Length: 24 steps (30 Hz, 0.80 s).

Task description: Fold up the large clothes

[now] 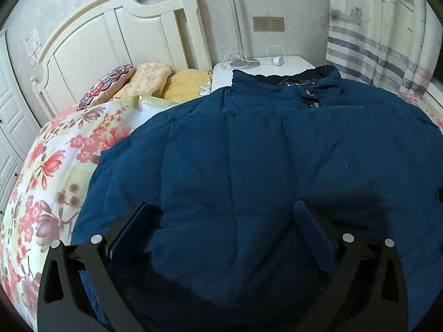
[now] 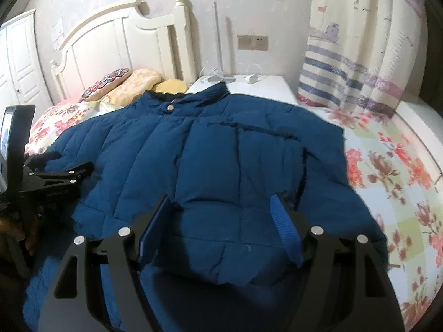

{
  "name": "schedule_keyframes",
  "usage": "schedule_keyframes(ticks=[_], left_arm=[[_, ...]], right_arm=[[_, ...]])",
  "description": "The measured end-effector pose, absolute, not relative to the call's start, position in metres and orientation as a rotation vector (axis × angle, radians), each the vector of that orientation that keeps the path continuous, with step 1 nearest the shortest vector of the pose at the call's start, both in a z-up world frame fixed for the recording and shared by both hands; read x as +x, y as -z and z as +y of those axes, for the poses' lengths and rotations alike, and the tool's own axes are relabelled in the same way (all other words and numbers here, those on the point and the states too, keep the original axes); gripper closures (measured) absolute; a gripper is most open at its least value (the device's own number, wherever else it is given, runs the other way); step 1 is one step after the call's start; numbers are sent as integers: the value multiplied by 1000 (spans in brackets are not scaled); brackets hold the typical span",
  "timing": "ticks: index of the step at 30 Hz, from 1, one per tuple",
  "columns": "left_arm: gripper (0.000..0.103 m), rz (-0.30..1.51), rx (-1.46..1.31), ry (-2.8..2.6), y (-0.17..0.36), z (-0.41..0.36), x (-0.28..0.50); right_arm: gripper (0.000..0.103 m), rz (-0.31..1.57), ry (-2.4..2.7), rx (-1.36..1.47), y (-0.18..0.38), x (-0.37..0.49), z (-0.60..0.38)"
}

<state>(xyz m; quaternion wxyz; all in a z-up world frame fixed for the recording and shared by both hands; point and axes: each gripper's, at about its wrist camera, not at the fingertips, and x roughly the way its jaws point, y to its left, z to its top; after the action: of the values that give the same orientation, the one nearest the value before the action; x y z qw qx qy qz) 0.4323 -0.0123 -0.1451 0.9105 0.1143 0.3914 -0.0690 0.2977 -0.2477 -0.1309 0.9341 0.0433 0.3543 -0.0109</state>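
Note:
A dark blue padded jacket [image 1: 249, 152] lies spread front-up on the flowered bedspread [image 1: 49, 171], its snapped collar [image 1: 313, 83] toward the nightstand. My left gripper [image 1: 221, 215] stands open low over the jacket's lower part, and fabric bulges up between its wide-set fingers. In the right wrist view the jacket [image 2: 207, 152] fills the middle. There my right gripper [image 2: 221, 210] is open over the hem area, pads apart from the cloth. The left gripper [image 2: 73, 164] shows at that view's left edge, over the jacket's sleeve side.
A cream headboard [image 1: 110, 36] and several pillows [image 1: 144, 80] lie at the far left. A white nightstand [image 2: 265, 85] holds a lamp base and a charger cable. A striped curtain [image 2: 360, 55] hangs at right, wardrobe doors [image 2: 19, 61] at left. Bare bedspread [image 2: 401, 188] lies right of the jacket.

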Motion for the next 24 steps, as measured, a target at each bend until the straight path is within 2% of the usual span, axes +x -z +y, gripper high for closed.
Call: schedule_keyframes(ticks=[7, 11, 15, 21, 24], left_arm=[[4, 811, 226, 146, 146, -14, 425], [4, 813, 208, 157, 145, -12, 423], [4, 815, 197, 161, 145, -10, 421], [4, 820, 185, 167, 145, -9, 421], [4, 820, 183, 167, 145, -10, 421]], right_arm=[[30, 683, 61, 12, 95, 320, -244], [28, 890, 57, -29, 122, 370, -254], [27, 930, 23, -57, 122, 379, -254], [26, 884, 103, 23, 95, 418, -284], [24, 1011, 171, 64, 124, 461, -311]])
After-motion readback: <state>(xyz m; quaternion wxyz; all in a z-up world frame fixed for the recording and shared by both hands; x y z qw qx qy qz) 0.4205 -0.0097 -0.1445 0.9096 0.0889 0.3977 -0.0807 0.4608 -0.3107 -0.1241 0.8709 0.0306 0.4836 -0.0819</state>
